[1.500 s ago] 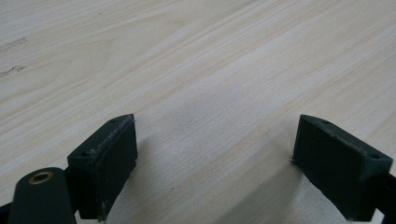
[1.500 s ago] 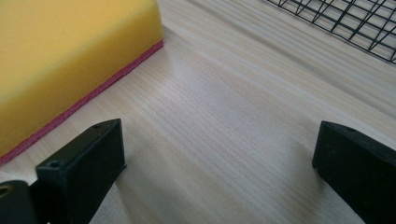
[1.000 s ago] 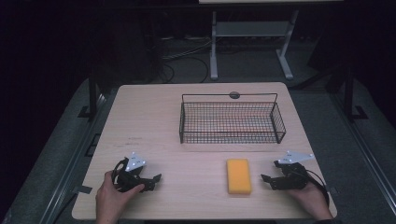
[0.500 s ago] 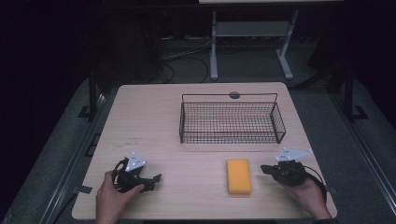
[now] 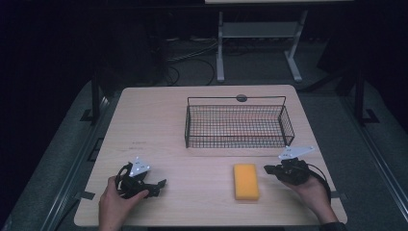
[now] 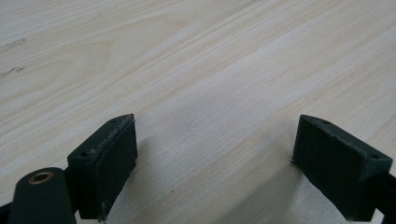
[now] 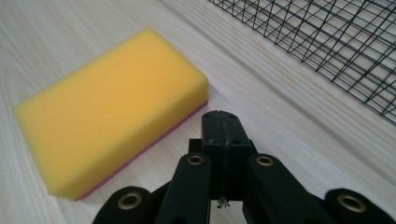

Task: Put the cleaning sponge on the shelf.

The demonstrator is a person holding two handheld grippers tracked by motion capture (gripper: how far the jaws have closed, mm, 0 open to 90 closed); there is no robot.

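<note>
Right gripper [image 7: 223, 122]: jaws pressed together, nothing between them, tips just beside the yellow sponge [image 7: 112, 107], not touching | Left gripper [image 6: 215, 158]: jaws wide apart, nothing held, low over bare surface [image 6: 196, 60] | Sponge: flat on surface near the front edge, in front of wire basket [image 5: 239, 126], apart from it.

The left gripper [image 5: 155, 185] is black, with a grey three-cornered plate on top and flat, blocky black pads [image 6: 111, 158]. The right gripper [image 7: 225, 122] is black too, with round brass-coloured pins in its arms, a grey plate and a black cable.
</note>
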